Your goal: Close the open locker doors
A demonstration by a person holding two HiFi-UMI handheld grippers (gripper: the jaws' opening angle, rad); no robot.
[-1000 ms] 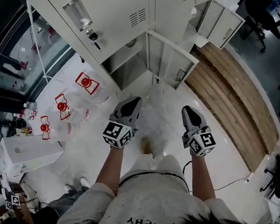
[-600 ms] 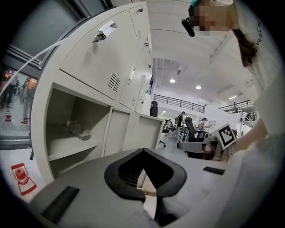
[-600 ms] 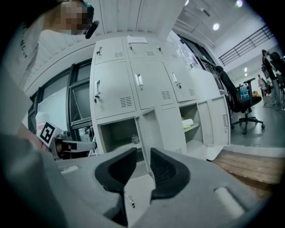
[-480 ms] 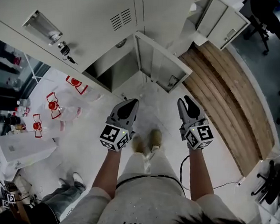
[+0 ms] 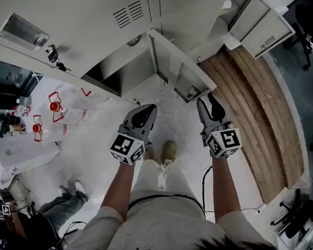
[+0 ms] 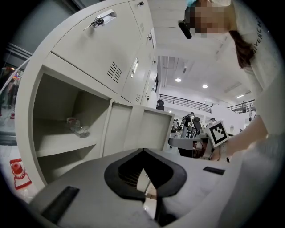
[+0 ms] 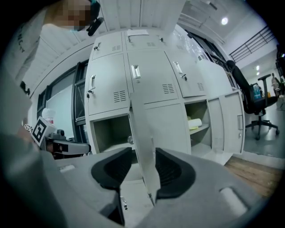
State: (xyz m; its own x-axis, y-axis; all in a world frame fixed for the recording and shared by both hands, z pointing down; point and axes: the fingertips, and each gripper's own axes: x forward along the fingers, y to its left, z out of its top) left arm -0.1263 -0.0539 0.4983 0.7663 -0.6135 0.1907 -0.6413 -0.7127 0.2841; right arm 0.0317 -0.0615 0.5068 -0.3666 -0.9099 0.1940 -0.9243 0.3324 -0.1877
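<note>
Both grippers have been brought closer to the open locker door [image 5: 174,64]. In the head view, the left gripper [image 5: 150,109] and right gripper [image 5: 207,98] are held near it. In the left gripper view, the jaws are closed on nothing, and a bottle [image 6: 78,127] is seen on the shelf. In the right gripper view, the jaws have just been opened wide, and the door's edge is seen between them, not squeezed.

Dim, flat indoor light; fisheye-warped, vignetted edges.
</note>
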